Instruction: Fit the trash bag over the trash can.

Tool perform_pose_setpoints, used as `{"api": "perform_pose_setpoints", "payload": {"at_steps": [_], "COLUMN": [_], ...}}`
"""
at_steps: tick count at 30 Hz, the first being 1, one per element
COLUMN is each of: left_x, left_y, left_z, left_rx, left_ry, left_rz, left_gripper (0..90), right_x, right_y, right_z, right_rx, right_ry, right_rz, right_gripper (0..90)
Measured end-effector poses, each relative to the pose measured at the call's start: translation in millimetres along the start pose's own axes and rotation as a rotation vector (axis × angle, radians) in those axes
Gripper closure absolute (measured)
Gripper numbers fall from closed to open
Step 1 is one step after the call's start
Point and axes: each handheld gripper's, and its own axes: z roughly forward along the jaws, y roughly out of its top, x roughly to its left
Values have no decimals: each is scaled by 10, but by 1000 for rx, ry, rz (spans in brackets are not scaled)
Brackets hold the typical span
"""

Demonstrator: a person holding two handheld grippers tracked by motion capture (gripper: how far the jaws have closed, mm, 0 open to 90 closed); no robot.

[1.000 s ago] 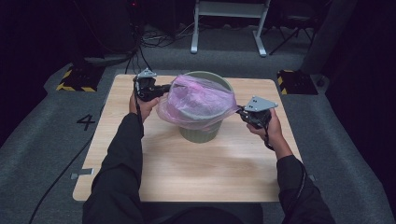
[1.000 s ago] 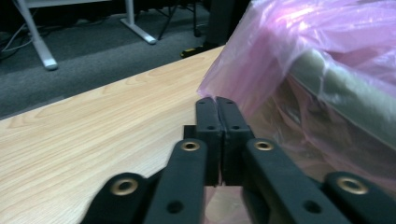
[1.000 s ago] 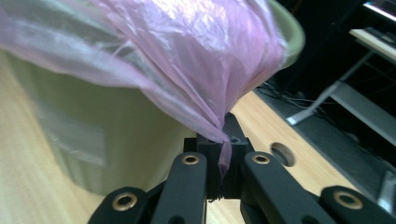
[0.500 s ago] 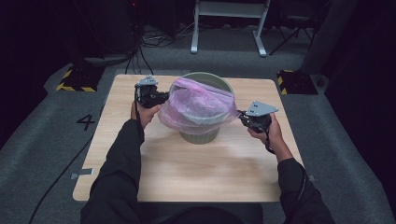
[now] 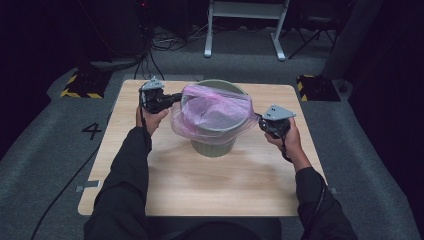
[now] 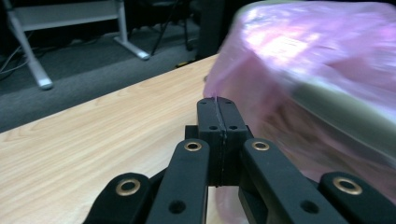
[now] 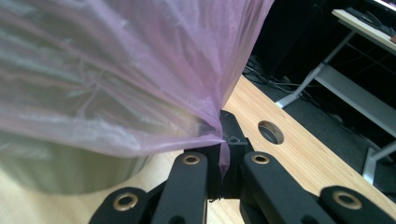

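**A:** What's the biggest thing here?

**B:** The light wooden table point(image 5: 165, 190), with dark grey carpet around it. A person's two dark sleeves come in from the near edge.

**A:** And on the table?

**B:** A grey-green bin point(image 5: 214, 145) stands upright near the middle, a little toward the far side. A thin pink plastic bag point(image 5: 212, 112) is draped over its mouth and hangs down the outside of the rim on both sides.

**A:** Where are the tools?

**B:** One at each side of the bin. The left gripper point(image 5: 176, 98) is at the bag's left edge, held level and pointing at the bin. In the left gripper view its jaws are pressed flat together with a sliver of the pink film point(image 6: 299, 70) pinched at the tips point(image 6: 217, 100).

**A:** The other one?

**B:** The right gripper point(image 5: 260, 120) is at the bag's right edge, slightly lower. In the right gripper view its jaws are clamped on a gathered fold of the bag point(image 7: 140, 74), which fans out from the pinch point(image 7: 223, 140), taut over the bin wall point(image 7: 70, 172).

**A:** Anything smaller?

**B:** A round hole point(image 7: 271, 132) in the tabletop, just beyond the right jaws.
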Motion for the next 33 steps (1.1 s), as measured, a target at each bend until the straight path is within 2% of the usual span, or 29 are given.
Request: {"api": "perform_pose_setpoints", "payload": {"at_steps": [2,5,10,11,14,19,24,27,33], "left_x": [0,-26,-2,2,15,9,-17,-17,-21], "left_y": [17,25,-3,-10,-34,-63,-50,-69,-157], "left_z": [64,158,234,245,297,396,505,563,621], "left_rx": [7,33,36,45,72,100,137,168,191], "left_ry": [-26,-28,-7,-10,17,12,20,13,-11], "left_rz": [4,21,-7,-11,-17,-39,-49,-54,-71], "left_gripper": [900,900,900,900,900,900,900,900,900], "right_x": [-23,-46,-99,-107,-138,-173,-172,-175,-170], "right_y": [7,2,-18,-23,-46,-66,-49,-60,-125], "right_z": [61,139,267,286,336,390,423,424,399], "right_rx": [2,4,16,18,22,22,45,45,30], "right_ry": [-6,-2,20,15,22,27,18,17,38], "right_rz": [19,50,109,116,144,202,205,204,222], "right_gripper": [900,900,900,900,900,899,895,893,893]}}
